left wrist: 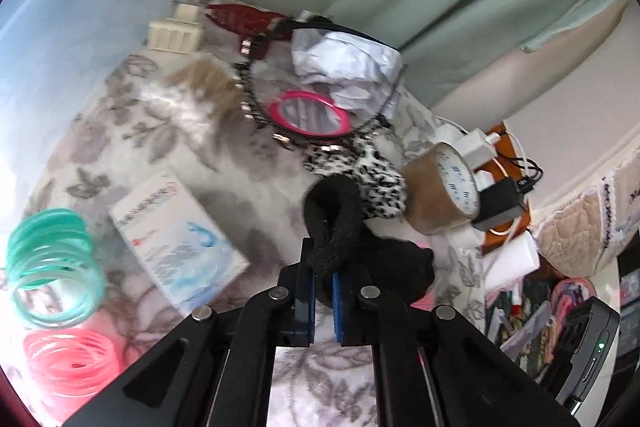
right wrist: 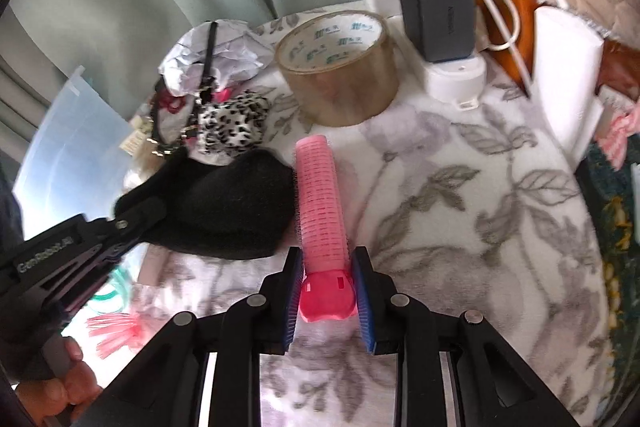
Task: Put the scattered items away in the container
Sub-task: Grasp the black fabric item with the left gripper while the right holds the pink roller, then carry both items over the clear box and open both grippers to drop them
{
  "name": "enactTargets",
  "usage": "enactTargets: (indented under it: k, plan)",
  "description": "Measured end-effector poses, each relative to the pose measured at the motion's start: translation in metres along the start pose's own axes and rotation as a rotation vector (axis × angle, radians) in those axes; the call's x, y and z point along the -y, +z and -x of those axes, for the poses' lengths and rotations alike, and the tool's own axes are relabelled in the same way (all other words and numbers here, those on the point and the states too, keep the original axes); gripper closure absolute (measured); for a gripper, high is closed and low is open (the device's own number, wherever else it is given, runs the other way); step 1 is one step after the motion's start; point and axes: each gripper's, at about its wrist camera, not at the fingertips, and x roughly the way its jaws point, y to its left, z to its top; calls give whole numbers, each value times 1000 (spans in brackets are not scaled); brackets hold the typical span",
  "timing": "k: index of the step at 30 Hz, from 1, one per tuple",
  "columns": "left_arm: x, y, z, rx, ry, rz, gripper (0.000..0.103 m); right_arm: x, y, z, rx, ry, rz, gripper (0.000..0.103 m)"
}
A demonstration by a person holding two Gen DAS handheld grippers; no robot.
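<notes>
My left gripper (left wrist: 324,261) is shut on a black knit cloth (left wrist: 332,215) that lies partly on the floral blanket; the right wrist view shows the same cloth (right wrist: 224,203) with the left gripper (right wrist: 154,207) at its left edge. My right gripper (right wrist: 328,263) is shut on the near end of a pink hair roller (right wrist: 320,195), which points away from me. A translucent plastic container (left wrist: 60,27) stands at the left, also visible as the container (right wrist: 76,131) in the right wrist view. Teal bangles (left wrist: 52,263), pink bangles (left wrist: 72,363) and a white box (left wrist: 176,239) lie near it.
Behind the cloth lie a leopard scrunchie (right wrist: 232,123), a pink mirror (left wrist: 308,113), crumpled paper (left wrist: 348,67), a red hair claw (left wrist: 244,19) and a tape roll (right wrist: 340,67). Chargers with cables (right wrist: 440,15) sit at the back right. A hand (right wrist: 76,387) holds the left gripper.
</notes>
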Motion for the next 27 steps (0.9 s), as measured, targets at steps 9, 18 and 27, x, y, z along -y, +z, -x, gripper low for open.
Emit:
enactTargets:
  k: [9, 18, 27]
  plan:
    - [-6, 8, 49, 100, -14, 4, 97, 8, 6, 33, 44, -30, -49, 76]
    - [10, 5, 125, 233, -79, -63, 97, -31, 8, 107, 187, 24, 14, 76]
    - [-17, -3, 249, 532, -43, -100, 97, -106, -13, 179, 336, 133, 159, 76]
